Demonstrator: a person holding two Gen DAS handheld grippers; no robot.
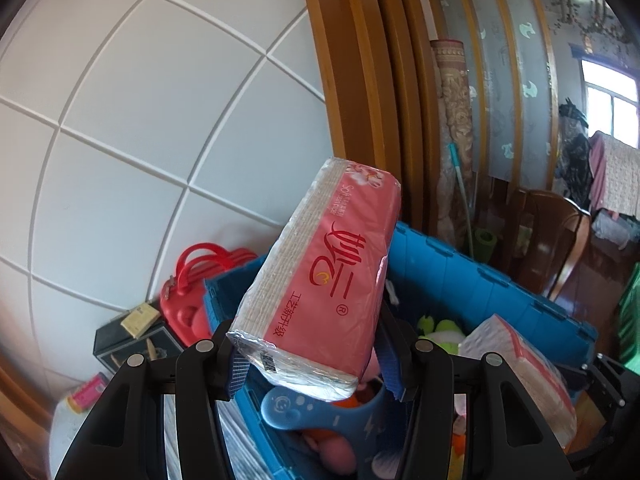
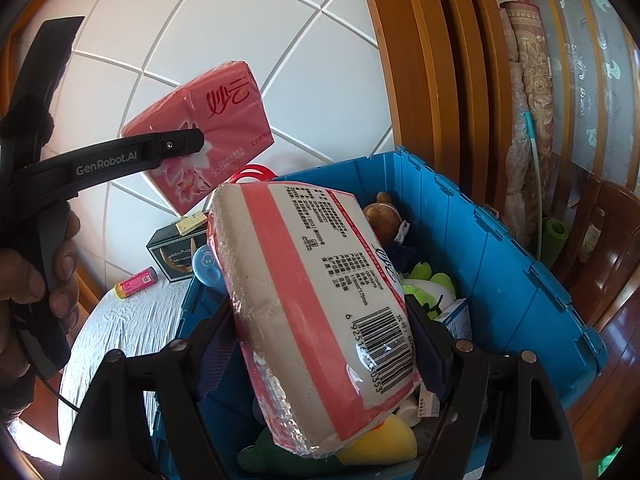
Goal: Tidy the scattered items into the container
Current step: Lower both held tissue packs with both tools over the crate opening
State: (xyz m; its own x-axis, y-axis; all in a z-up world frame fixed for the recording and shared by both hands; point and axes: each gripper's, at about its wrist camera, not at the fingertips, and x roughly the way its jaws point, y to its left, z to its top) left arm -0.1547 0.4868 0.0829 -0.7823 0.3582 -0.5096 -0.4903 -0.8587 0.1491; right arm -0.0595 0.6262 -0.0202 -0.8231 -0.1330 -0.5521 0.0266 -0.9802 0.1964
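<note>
My left gripper (image 1: 316, 372) is shut on a pink tissue pack (image 1: 320, 276) and holds it tilted above the blue crate (image 1: 480, 288). That pack also shows in the right wrist view (image 2: 216, 132), with the left gripper's finger (image 2: 176, 146) across it. My right gripper (image 2: 320, 344) is shut on a second tissue pack (image 2: 316, 312), barcode side up, over the crate (image 2: 500, 264). It also shows in the left wrist view (image 1: 524, 368). Plush toys (image 2: 428, 284) lie in the crate.
A black box (image 2: 176, 252), a red plastic case (image 1: 188, 288) and a small pink tube (image 2: 136, 282) stand beside the crate on a white cloth (image 2: 132, 320). A white tiled wall is behind, a wooden door frame (image 2: 416, 60) and chair (image 1: 560, 248) to the right.
</note>
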